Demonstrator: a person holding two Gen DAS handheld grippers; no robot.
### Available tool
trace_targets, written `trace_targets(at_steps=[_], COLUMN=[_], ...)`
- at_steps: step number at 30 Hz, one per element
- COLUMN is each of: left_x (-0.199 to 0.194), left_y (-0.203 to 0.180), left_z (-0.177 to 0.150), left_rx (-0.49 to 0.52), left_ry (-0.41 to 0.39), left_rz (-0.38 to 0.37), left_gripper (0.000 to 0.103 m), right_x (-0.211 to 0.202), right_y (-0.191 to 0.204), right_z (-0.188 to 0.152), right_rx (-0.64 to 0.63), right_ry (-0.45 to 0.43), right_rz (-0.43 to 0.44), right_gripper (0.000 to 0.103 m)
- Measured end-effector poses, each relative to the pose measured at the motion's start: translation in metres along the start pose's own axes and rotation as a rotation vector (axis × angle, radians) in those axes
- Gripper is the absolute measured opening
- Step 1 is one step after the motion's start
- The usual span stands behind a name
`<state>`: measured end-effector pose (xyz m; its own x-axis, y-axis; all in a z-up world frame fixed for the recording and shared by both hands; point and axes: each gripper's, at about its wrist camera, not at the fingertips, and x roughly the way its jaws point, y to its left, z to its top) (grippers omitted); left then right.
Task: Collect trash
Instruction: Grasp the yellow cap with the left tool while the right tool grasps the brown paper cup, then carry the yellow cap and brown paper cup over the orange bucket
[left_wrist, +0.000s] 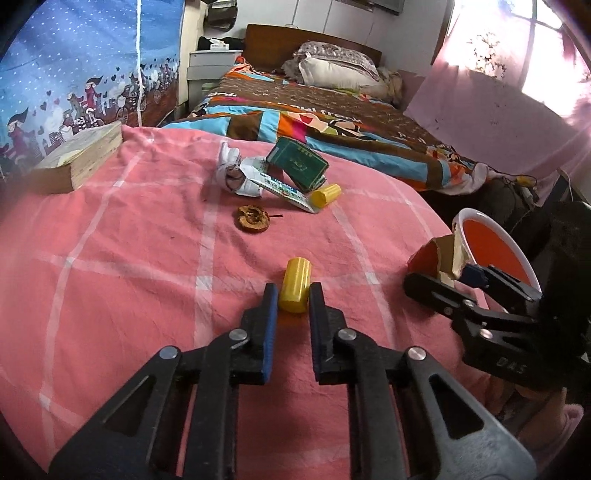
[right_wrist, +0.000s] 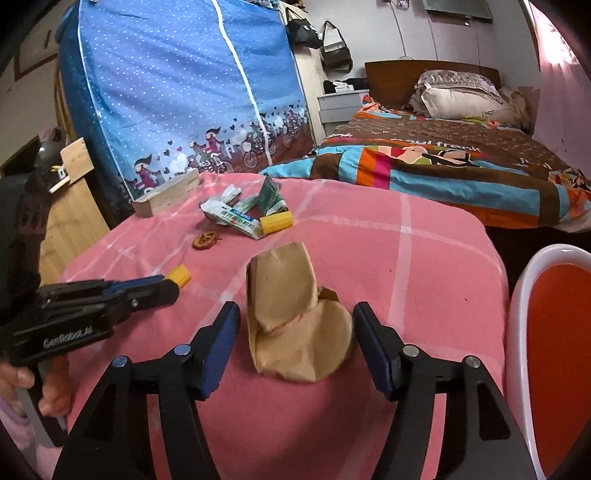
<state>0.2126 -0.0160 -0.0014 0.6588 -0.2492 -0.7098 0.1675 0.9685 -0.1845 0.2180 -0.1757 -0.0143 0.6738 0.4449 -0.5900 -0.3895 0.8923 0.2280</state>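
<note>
Left tongs (left_wrist: 293, 295) around yellow cap (left_wrist: 294, 286) (pink cloth (left_wrist: 129, 258) beneath)

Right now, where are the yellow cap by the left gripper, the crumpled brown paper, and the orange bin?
yellow cap (left_wrist: 294, 290): left wrist view, middle of its ribbed side.
crumpled brown paper (right_wrist: 291, 314): right wrist view, centre of the folded front face.
orange bin (right_wrist: 522, 295): right wrist view, white rim on its near left edge.

On the checked cloth (left_wrist: 110, 266) we list: a book (left_wrist: 79, 157) at upper left; a wrapper heap (left_wrist: 273, 177) at upper centre, with a dried fruit slice (left_wrist: 253, 218) just below it; a bin (left_wrist: 496, 254) at the right edge; the bed (left_wrist: 332, 107) beyond.
</note>
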Motion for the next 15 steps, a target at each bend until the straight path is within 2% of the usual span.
trace_targets(at_steps=[1, 2, 7, 11, 15], left_x=[-0.001, -0.002, -0.011, -0.024, -0.043], left_y=[-0.001, -0.002, -0.012, -0.024, -0.044], left_z=[0.000, -0.001, -0.001, 0.001, 0.006], left_rx=[-0.001, 0.000, 0.011, 0.027, 0.056], left_ry=[-0.006, -0.013, -0.067, -0.137, -0.251], left_rz=[0.002, 0.004, 0.012, 0.006, -0.017], left_gripper=[0.020, 0.020, 0.019, 0.019, 0.019], right_x=[0.002, 0.003, -0.004, -0.027, -0.065], right_y=[0.000, -0.001, -0.003, -0.006, -0.006], right_z=[0.001, 0.002, -0.002, -0.004, -0.001], right_rx=[0.003, 0.005, 0.002, -0.005, -0.032], right_ry=[0.007, 0.008, -0.010, -0.113, -0.279], right_rz=[-0.001, -0.005, 0.012, 0.017, -0.019], right_gripper=[0.059, 0.049, 0.045, 0.045, 0.045])
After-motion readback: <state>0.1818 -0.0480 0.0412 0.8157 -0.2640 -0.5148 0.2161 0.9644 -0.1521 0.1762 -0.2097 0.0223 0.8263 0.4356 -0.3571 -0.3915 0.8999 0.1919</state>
